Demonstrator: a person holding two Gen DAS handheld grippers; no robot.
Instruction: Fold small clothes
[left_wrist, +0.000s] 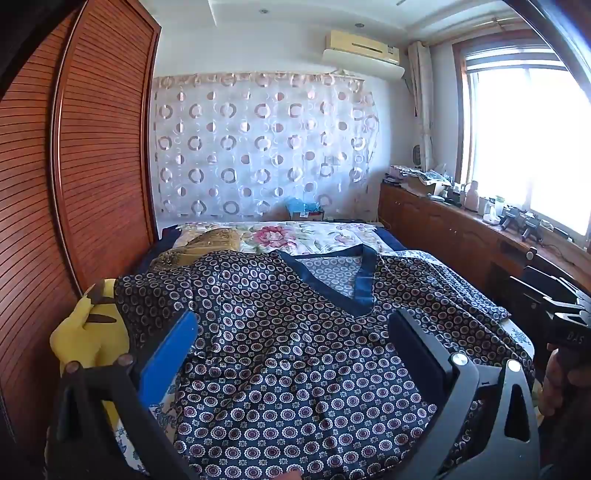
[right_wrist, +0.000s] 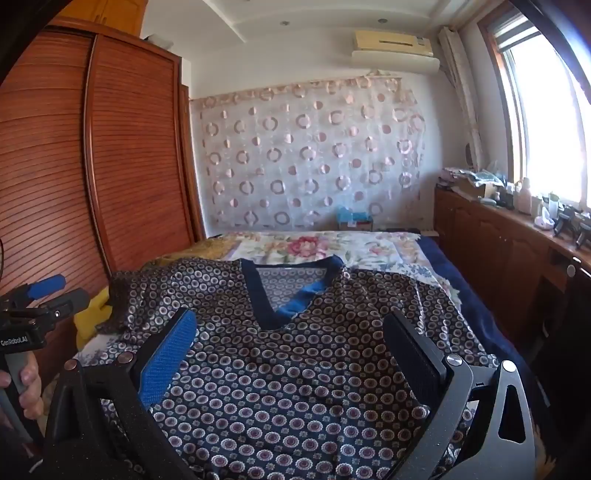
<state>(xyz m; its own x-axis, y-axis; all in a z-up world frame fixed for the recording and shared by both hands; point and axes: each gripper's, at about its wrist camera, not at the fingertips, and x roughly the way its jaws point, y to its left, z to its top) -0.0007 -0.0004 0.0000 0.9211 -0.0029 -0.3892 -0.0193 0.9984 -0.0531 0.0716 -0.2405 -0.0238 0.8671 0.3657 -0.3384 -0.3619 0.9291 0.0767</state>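
**Patterned shirt spread flat on the bed, both grippers spread above it**

Patterned shirt (left_wrist: 295, 350) spread face up across the near part of the bed (left_wrist: 391, 242), dark blue with small ringed flowers, V-neck banded in plain blue and pointing toward the near edge. Collar toward the far end, hem nearest the cameras. Left sleeve lying out toward the yellow plush toy (left_wrist: 88, 332), which sits at the bed's left edge, against the slatted wooden wardrobe (left_wrist: 92, 155). Right sleeve draped toward the right edge of the mattress. Some shallow wrinkles across the chest.

Left gripper (left_wrist: 291, 332) hovering over the shirt's lower half, jaws spread wide, nothing between them; blue pad (left_wrist: 168, 354) on the left finger, black pad on the right. Right gripper (right_wrist: 290, 332) likewise wide apart above the cloth, holding nothing, aimed at the neckline. Each tool visible at the edge of the other's view, with a hand (right_wrist: 29, 384) around the left tool's grip.

Farther off, a floral quilt (left_wrist: 295, 234) covering the far half of the bed, a circle-patterned curtain (left_wrist: 258, 147) on the far wall, an air conditioner (left_wrist: 364, 51) above it. Along the right, a low wooden cabinet (left_wrist: 443, 229) under the bright window (left_wrist: 528, 144), its top crowded with small items.
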